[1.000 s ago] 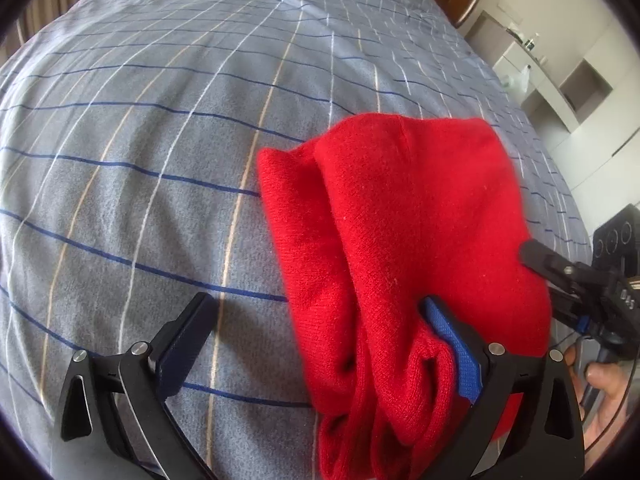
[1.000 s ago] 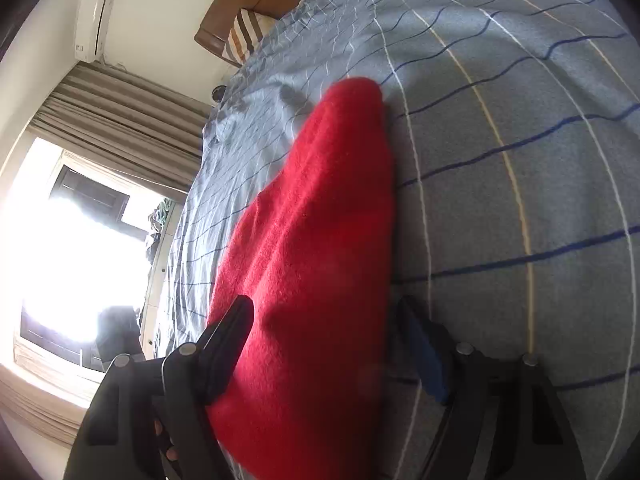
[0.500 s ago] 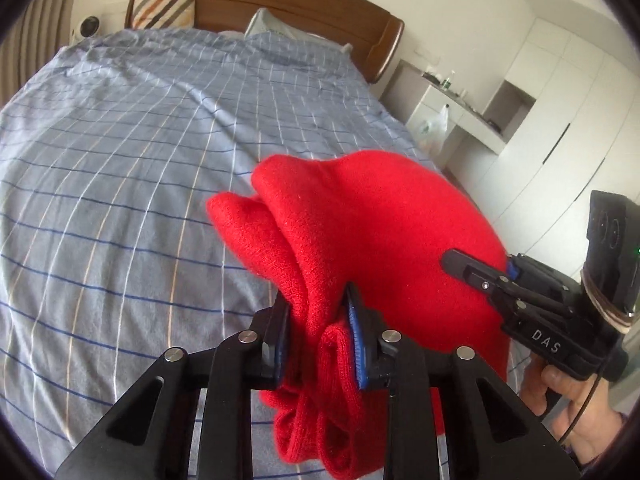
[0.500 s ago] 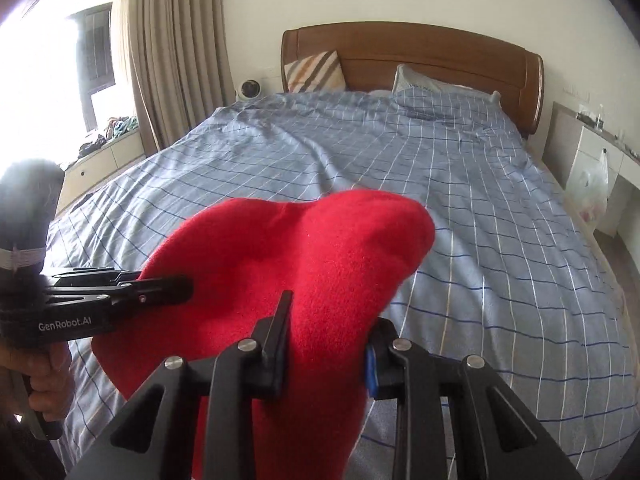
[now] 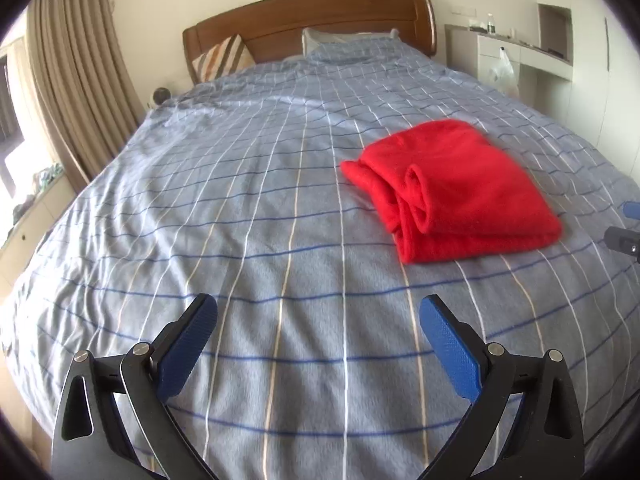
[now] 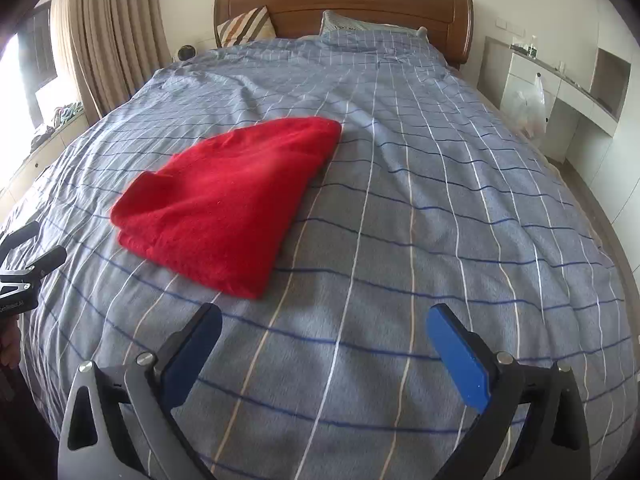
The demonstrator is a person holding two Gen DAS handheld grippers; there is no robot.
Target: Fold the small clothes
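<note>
A: Status, L to R?

B: Far left: beige curtain (image 5: 76, 92) by the window. Then the bed w/ blue-grey checked cover (image 5: 256, 208), wood headboard (image 5: 320, 16) at the far end, striped cushion (image 5: 222, 58) + grey pillow (image 5: 344, 38) leaning on it.

A: L gripper?

B: Left gripper (image 5: 318, 320) over the near part of the cover, pointing down at it. Jaws just opened, now spread wide. Nothing btwn the blue pads, only bare cover below.

A: Garment?

B: Red knit garment (image 5: 460, 192) lies folded on the cover, flat stack, rolled layered edges facing the left gripper side. It's ahead of both grippers, btwn the two, clear of all fingers. Not touched by either.

A: R gripper?

B: Right gripper (image 6: 324, 328) same story: jaws just opened, wide apart, nothing in them. Garment sits up-left in its view, a near corner close to the left finger tip but apart from it.

A: Beyond that?

B: Right side of the room: white desk/cabinet unit (image 6: 560, 92) w/ a plastic bag (image 6: 530, 108) hanging off it. A bit of a hand (image 6: 10, 348) visible at the edge on the left gripper's handle.
</note>
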